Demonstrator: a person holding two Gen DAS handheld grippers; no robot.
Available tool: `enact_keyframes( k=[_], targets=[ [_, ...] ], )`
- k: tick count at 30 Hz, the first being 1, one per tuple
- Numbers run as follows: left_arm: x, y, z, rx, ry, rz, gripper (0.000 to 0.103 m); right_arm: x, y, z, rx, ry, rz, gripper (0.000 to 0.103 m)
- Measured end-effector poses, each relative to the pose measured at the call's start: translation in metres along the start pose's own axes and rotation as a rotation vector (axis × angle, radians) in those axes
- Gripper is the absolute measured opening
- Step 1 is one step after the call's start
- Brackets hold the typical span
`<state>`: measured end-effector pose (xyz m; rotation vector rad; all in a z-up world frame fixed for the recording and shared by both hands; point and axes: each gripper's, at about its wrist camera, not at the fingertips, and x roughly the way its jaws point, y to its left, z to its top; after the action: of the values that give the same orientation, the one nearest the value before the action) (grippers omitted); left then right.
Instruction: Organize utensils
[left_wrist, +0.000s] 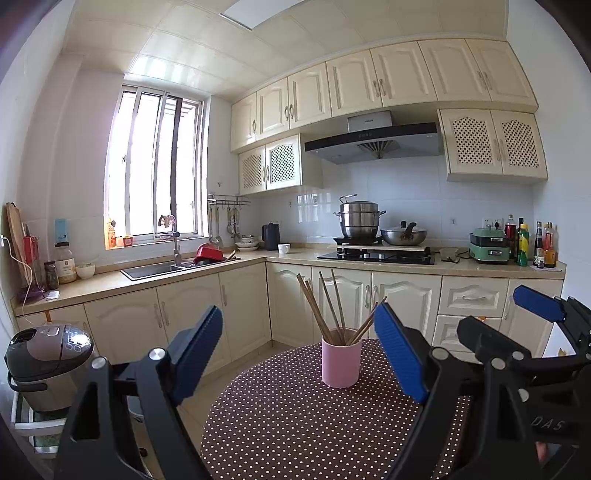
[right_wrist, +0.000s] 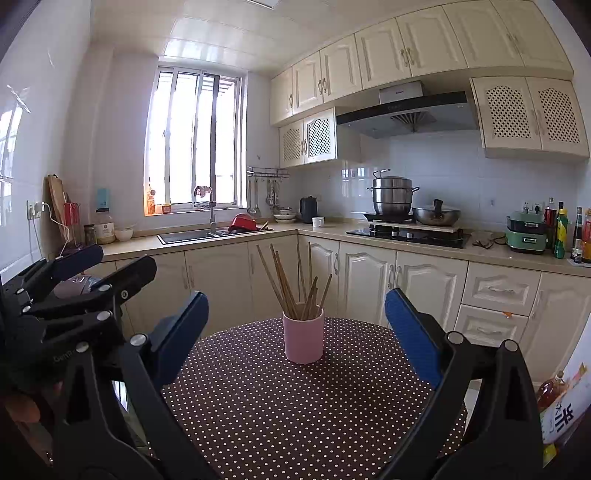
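A pink cup (left_wrist: 341, 363) (right_wrist: 303, 338) stands upright on a round table with a brown polka-dot cloth (left_wrist: 288, 421) (right_wrist: 295, 417). Several wooden chopsticks (left_wrist: 328, 306) (right_wrist: 291, 284) lean out of it. My left gripper (left_wrist: 299, 328) hovers over the table's near side with its blue pads wide apart and nothing between them; the cup lies beyond the fingertips. My right gripper (right_wrist: 297, 317) is held the same way, open and empty, the cup ahead of it. Each gripper shows at the edge of the other's view.
Cream kitchen cabinets (left_wrist: 240, 306) run along the walls behind the table. A sink (left_wrist: 155, 270), a stove with pots (left_wrist: 376, 251) and bottles (left_wrist: 524, 243) are on the counter. A rice cooker (left_wrist: 46, 360) stands low at the left. A printed package (right_wrist: 565, 406) is at the right.
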<state>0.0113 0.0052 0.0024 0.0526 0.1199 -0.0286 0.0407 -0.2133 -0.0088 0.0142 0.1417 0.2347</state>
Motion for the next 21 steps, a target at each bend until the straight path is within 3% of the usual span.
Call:
enact_keyframes(
  k=[21],
  targets=[
    [0.001,0.0001,-0.0028,0.01,0.013,0.003,0.083,0.0012,-0.0009,-0.0033,0.006,0.013,-0.003,0.095]
  ],
)
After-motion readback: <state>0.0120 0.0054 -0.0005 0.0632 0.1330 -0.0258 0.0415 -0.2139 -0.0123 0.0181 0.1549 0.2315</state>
